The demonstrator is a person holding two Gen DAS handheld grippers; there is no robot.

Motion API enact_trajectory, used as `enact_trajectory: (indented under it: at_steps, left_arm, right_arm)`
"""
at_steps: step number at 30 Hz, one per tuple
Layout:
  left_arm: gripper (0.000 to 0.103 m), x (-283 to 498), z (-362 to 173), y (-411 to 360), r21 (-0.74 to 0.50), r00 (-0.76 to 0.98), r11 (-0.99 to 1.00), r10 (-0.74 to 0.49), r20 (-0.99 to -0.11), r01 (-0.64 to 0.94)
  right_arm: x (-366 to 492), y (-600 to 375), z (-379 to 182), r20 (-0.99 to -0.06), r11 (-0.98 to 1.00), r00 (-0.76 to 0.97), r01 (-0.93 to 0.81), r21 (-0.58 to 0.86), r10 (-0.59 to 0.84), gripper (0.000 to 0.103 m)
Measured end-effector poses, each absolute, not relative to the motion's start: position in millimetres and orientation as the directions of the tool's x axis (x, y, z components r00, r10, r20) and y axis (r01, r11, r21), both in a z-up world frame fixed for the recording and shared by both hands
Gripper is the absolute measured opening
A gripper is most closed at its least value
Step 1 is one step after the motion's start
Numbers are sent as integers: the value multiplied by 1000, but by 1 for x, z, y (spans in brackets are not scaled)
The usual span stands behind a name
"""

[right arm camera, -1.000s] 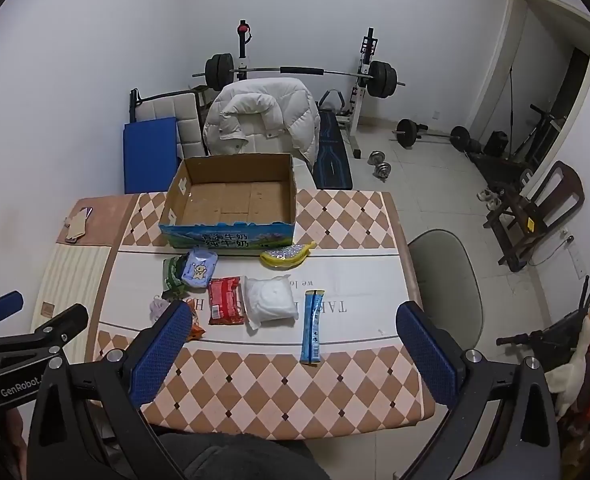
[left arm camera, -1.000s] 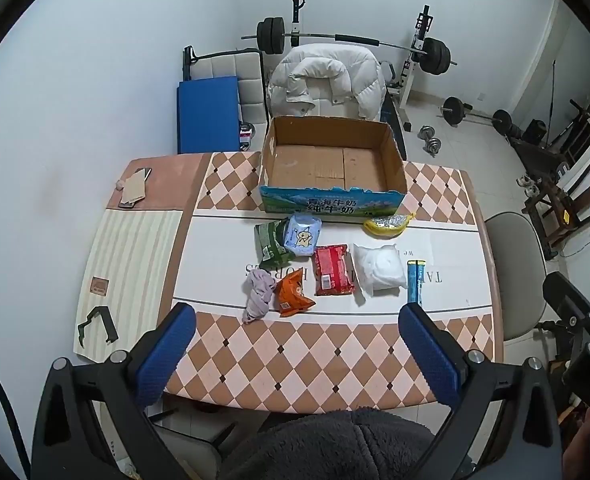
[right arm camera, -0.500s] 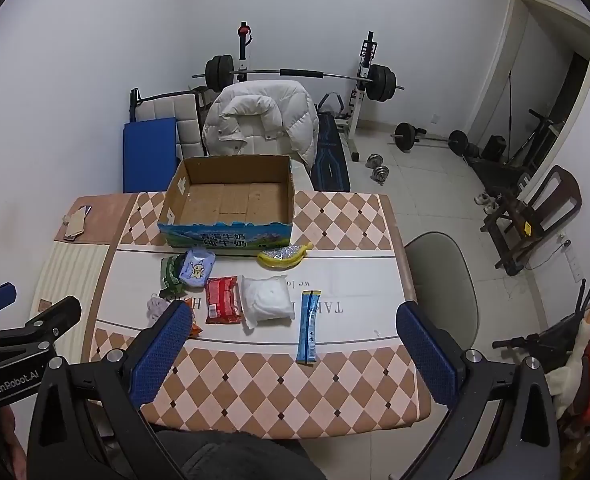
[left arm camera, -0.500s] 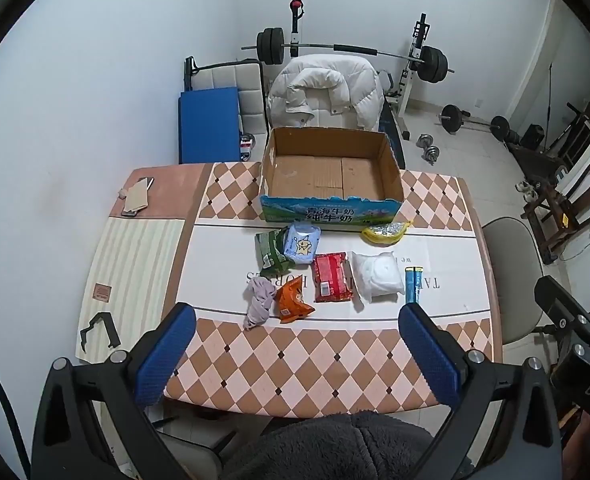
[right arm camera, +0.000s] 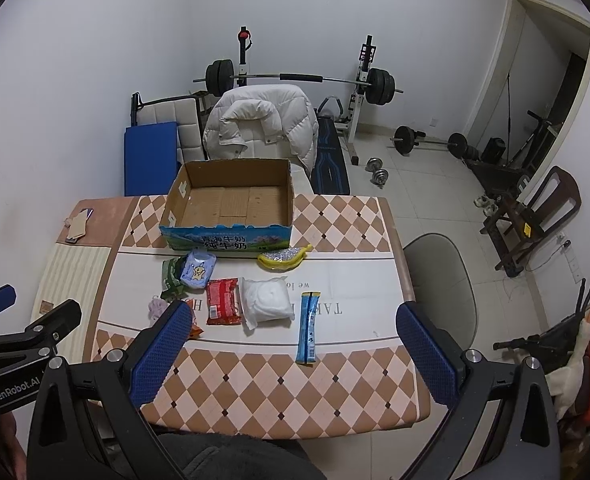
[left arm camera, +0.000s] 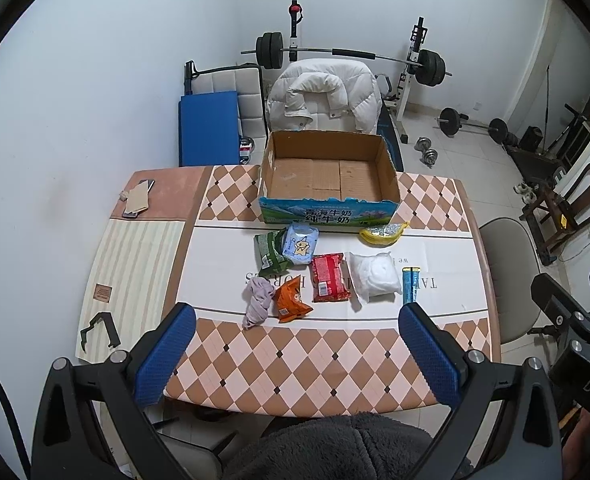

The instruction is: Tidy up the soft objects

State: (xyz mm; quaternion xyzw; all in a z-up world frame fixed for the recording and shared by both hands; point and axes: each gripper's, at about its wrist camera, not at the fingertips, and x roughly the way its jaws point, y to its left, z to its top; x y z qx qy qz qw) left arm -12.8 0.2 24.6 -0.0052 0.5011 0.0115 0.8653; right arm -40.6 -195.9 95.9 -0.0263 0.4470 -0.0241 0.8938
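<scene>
An empty cardboard box [left arm camera: 329,174] [right arm camera: 231,200] stands at the table's far side. In front of it lie several soft items: a green packet [left arm camera: 270,251], a light blue pouch [left arm camera: 301,242], a yellow packet [left arm camera: 383,232], a red packet [left arm camera: 329,277], a white bag [left arm camera: 376,276], a blue stick pack [right arm camera: 307,326], an orange packet [left arm camera: 291,298] and a purple cloth [left arm camera: 257,294]. My left gripper [left arm camera: 295,354] is open and empty, high above the table's near edge. My right gripper [right arm camera: 293,354] is open and empty, held likewise.
The table [left arm camera: 335,360] has a checkered cloth. A phone and card [left arm camera: 137,198] lie at its far left, a black clip [left arm camera: 99,328] at the near left. A chair with a white jacket [left arm camera: 323,96] stands behind, a grey chair [right arm camera: 439,276] at the right.
Both grippers have pulled back and up from the table, so the box and items look smaller and farther. Nothing on the table has moved.
</scene>
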Motion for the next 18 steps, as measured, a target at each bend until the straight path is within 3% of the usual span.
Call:
enact_trajectory:
  at_steps: [18]
  left_arm:
    - [103, -14, 33, -7, 3, 506, 1000, 16, -863, -26]
  right_arm:
    - [-47, -192, 105, -783, 997, 619, 21, -71, -69, 103]
